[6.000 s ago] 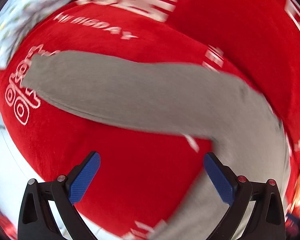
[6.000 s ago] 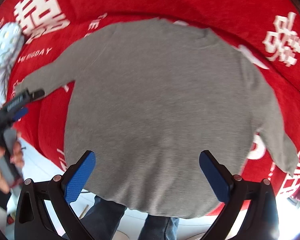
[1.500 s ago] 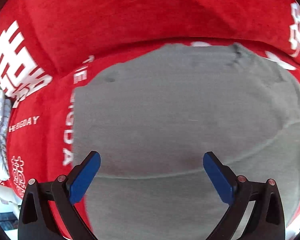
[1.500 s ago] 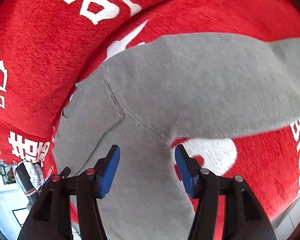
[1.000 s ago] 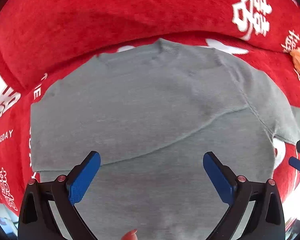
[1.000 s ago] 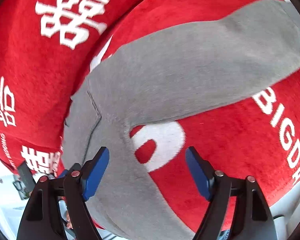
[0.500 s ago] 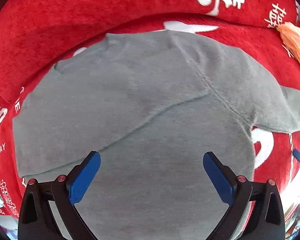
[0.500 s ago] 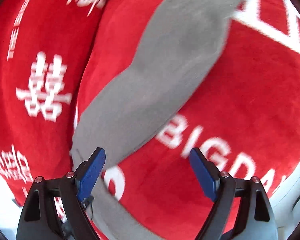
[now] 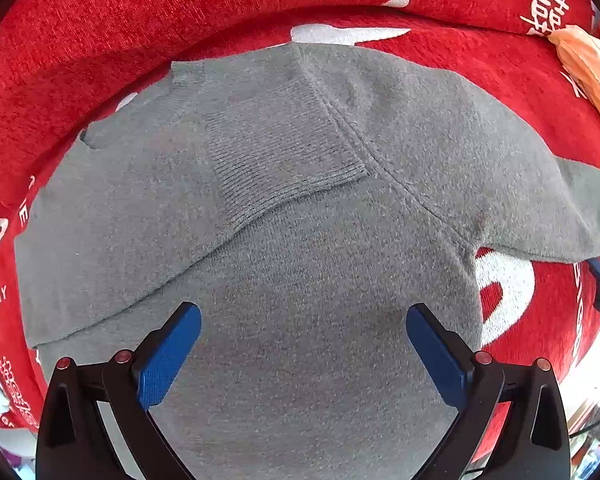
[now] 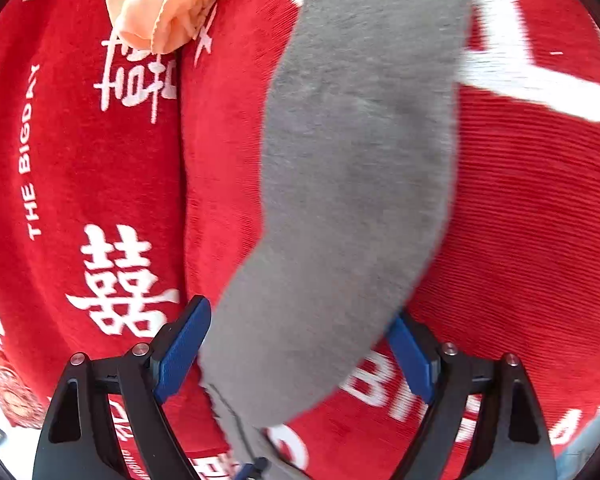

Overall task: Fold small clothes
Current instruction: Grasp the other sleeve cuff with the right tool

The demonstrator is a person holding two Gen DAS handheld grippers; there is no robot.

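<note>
The left gripper [image 9: 303, 344] hangs with its 2 blue-padded fingers [image 9: 168, 354] spread wide apart, gripping nothing. The right gripper [image 10: 300, 350] points along the seat of the sofa, its 2 fingers [image 10: 182, 350] likewise parted wide, closed on nothing.

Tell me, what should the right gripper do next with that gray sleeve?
Probably close the right gripper on the sleeve: its open jaws straddle it, and that sleeve lies stretched out on the red blanket, while the sweater's other sleeve is already folded across.
</note>
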